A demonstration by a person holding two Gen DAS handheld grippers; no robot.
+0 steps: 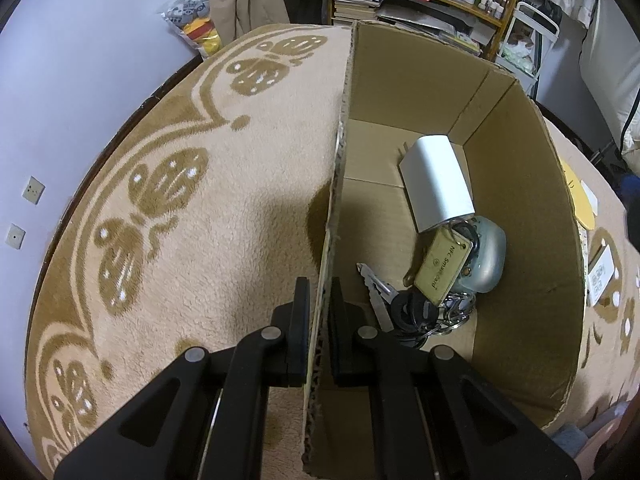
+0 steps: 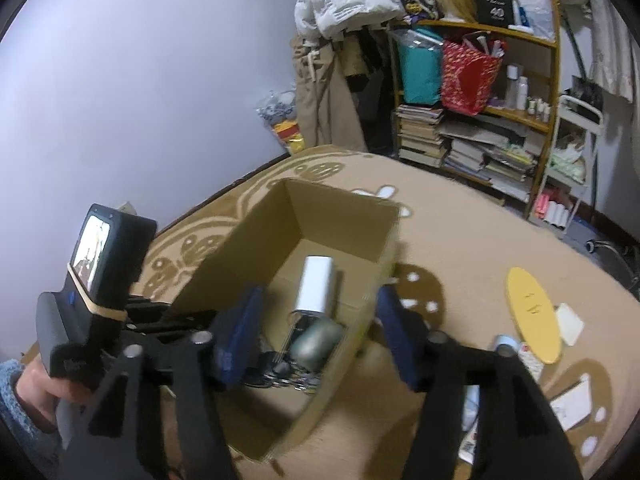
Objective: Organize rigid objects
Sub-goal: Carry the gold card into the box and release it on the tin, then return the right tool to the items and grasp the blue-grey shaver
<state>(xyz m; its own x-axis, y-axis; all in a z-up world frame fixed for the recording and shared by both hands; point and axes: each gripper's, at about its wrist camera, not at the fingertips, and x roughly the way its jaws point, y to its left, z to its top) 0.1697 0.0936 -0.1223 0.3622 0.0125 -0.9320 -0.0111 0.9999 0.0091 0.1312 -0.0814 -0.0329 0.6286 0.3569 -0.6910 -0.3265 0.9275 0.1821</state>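
Cardboard box [image 1: 516, 184], open-topped on the patterned rug [image 1: 224, 184]: your left gripper [image 1: 320, 292] is clamped on its near wall, steadying a light, stiff shell. Inside, white rectangular case [image 1: 438, 182], grey oval case [image 1: 490, 256], key bunch with NFC tag [image 1: 440, 266]: all hard, probably slick; grip across flat sides. Your right gripper [image 2: 320, 312] hangs above, spread wide, empty.

Cluttered bookshelf [image 2: 480, 120], patterned rug [image 1: 200, 200]
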